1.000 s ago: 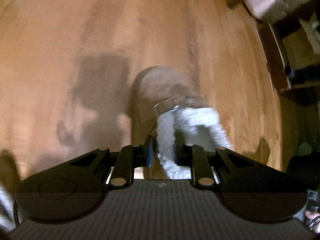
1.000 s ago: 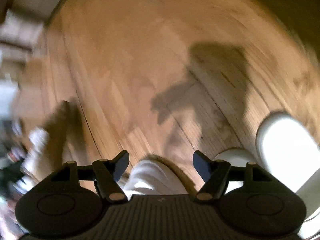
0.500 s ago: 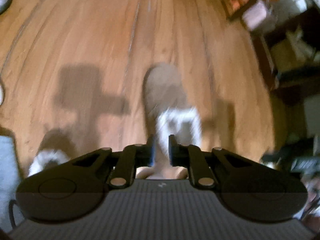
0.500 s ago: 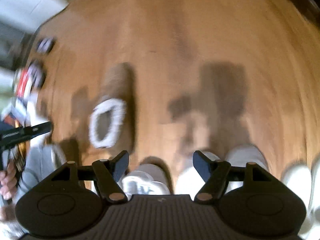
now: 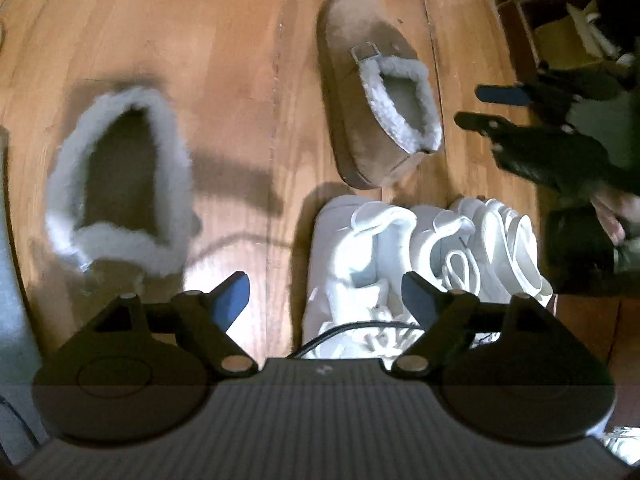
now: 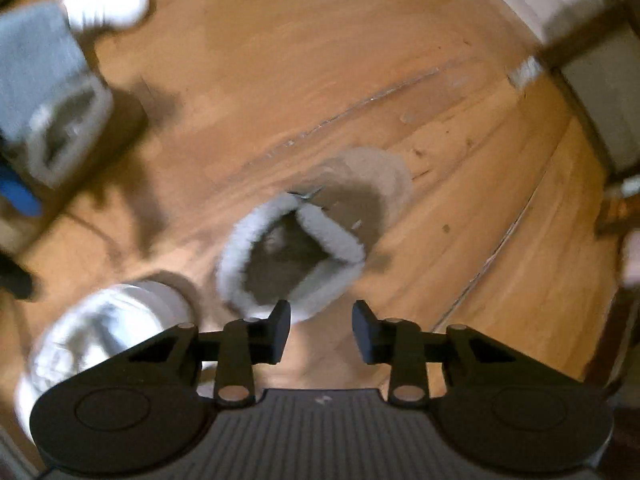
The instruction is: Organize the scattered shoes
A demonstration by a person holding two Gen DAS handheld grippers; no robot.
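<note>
1. Shoes: the tan suede slipper with white fleece lining [image 5: 372, 88] that the left tool [image 5: 324, 296] carried a second ago now lies on the wooden floor [image 5: 180, 20], just beyond the pair of white lace-up sneakers [image 5: 420, 256].
2. Left tool's jaws are opening wide, with nothing gripped.
3. Right tool [image 6: 322, 332] has swung over the matching tan fleece-lined slipper [image 6: 312, 236]; its jaws are closing just short of the heel, not yet pinching it.
4. Judgement: 1 slipper is placed; the 2nd needs grasping and setting beside it.
</note>
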